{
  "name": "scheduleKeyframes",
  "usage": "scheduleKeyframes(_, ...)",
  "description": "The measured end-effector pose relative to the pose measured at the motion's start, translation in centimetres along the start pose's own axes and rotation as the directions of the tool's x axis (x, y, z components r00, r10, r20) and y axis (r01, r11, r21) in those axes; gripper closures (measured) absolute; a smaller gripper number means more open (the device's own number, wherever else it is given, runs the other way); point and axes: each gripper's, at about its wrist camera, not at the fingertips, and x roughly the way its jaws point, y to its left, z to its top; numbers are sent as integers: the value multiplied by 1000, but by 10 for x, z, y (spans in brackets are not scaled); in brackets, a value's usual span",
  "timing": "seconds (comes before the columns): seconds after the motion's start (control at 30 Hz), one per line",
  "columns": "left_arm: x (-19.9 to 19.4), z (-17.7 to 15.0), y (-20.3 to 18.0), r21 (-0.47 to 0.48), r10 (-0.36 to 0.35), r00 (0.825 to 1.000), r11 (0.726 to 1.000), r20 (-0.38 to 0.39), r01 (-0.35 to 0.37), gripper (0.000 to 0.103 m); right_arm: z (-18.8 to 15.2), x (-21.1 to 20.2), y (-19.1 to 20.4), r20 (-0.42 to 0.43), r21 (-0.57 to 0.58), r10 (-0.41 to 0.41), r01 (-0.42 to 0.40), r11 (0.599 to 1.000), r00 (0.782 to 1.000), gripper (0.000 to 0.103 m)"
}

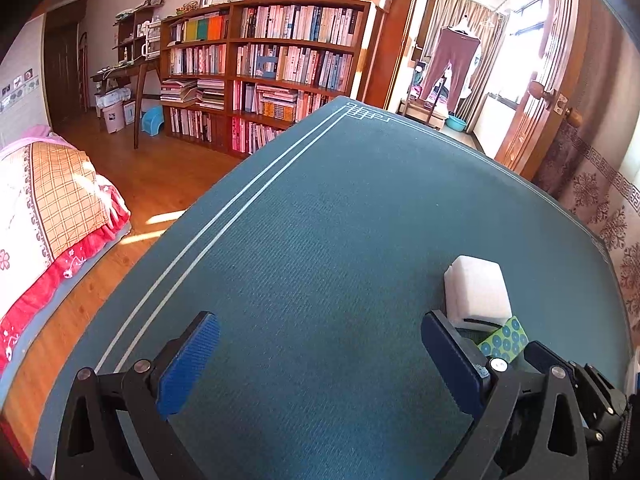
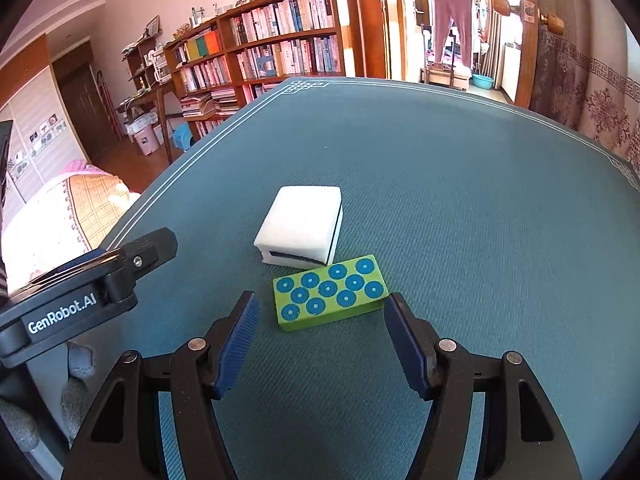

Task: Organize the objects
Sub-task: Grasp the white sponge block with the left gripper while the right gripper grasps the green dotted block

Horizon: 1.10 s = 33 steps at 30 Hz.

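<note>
My right hand-held gripper (image 2: 322, 322): spread, empty, just short of the green block (image 2: 331, 293) on the teal surface (image 2: 480, 208). White block (image 2: 299, 226): touching the green block's far edge. My left hand-held gripper (image 1: 320, 354): spread, empty, beside them.

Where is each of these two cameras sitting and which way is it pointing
Left wrist: sits on the left gripper, facing forward over the teal mat toward the bookshelf; its own open blue fingers show, nothing between them.
Right wrist: sits on the right gripper, looking down at the green block and white block; its open fingers show, plus the left gripper at left.
Shared: both blocks, mat, bookshelf, doorway.
</note>
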Motion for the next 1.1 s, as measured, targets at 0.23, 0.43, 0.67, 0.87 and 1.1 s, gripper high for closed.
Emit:
scheduleKeyframes(0.23, 1, -2, -2, 22, -4, 1000, 1000, -4, 4, 0, 2, 11, -5, -15, -72, -7, 6, 997, 1000, 30)
scheduleKeyframes(0.43, 5, -1, -2, 29, 0, 1000, 1000, -9, 1, 0, 6, 17, -14, -19, -136, 49, -52, 989, 999, 25)
scheduleKeyframes(0.67, 8, -4, -3, 40, 0, 1000, 999, -18, 0, 0, 7, 15, -22, 2, -104, 89, -88, 991, 996, 41)
scheduleKeyframes(0.87, 8, -7, -7, 73, -1, 1000, 997, -15, 2, 0, 1, 7, -35, 14, -51, 87, -86, 995, 996, 41)
scheduleKeyframes(1.1, 9, -9, -17, 106, -21, 999, 994, -29, 24, 0, -24, -18, -60, 24, 5, 27, -27, 1000, 999, 41)
